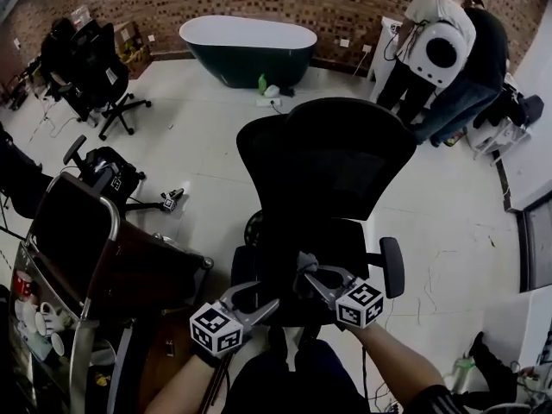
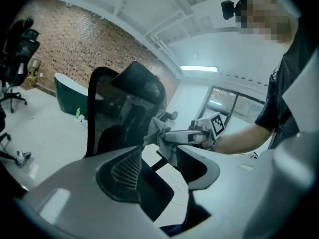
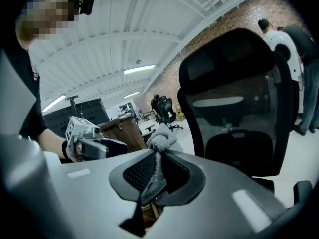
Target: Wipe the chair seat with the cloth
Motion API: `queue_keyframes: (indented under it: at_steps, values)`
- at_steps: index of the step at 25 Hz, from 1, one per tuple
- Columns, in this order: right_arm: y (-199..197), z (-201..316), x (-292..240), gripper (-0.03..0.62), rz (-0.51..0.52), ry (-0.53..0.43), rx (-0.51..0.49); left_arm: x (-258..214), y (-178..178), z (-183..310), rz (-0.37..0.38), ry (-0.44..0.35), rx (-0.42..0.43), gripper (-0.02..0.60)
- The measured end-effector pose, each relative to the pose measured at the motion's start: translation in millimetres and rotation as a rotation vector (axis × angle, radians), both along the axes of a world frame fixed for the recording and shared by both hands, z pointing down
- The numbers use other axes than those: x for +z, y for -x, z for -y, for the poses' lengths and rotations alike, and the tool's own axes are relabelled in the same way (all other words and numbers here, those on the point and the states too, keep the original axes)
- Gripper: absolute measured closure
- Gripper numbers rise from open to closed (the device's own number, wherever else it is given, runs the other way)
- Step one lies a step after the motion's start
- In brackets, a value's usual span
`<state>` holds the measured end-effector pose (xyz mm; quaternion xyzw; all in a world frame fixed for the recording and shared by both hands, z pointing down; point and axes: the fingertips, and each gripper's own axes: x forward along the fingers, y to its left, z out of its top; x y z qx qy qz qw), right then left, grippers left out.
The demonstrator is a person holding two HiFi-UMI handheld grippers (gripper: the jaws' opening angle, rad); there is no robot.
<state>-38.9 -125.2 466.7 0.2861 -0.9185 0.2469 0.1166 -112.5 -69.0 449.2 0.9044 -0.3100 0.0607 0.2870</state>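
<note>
At the far left of the head view, a wooden cabinet [image 1: 129, 266] was seen beside the person, with white mugs [image 1: 30, 317] on a shelf at its outer edge, and a second office chair [image 1: 95, 67] was parked well behind it. A dark green bathtub [image 1: 247, 48] was set against the brick wall. The left gripper [image 1: 266, 305] was held at the near left edge of the chair seat [image 1: 285, 244]. Its jaws were spread apart with nothing between them, and only floor and the other gripper were seen through the gap. Just to its right, the right gripper [image 1: 307, 270] was held over the front of the seat, below the mesh backrest [image 1: 323, 158]. Its jaws were closed on the grey cloth [image 3: 160, 139], which was pinched between the pads, with a bunch standing out past the tips. Whether the cloth was pressed on the seat could not be told. An armrest [image 1: 392, 266] was seen beside the right gripper, and two people [image 1: 440, 41] were stood at the far right by the wall.
</note>
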Motion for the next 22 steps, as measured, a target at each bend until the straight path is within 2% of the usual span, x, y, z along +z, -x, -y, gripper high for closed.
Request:
queue_keyframes:
  at_steps: [7,14,17,22]
  values:
    - [40,88,170,0.553,-0.183,0.118,-0.090,88,-1,49,0.051,0.091,-0.047,0.337]
    - [71,161,326,0.553,-0.308,0.259,-0.045,161,0,102,0.017,0.123,-0.130,0.338]
    - [86,177,365,0.553,-0.398,0.232,-0.116,182,0,118,0.010,0.129,-0.145,0.338]
    - [99,179,422,0.553,-0.591,0.139,-0.320,197,-5,129,0.003,0.157,-0.169,0.337]
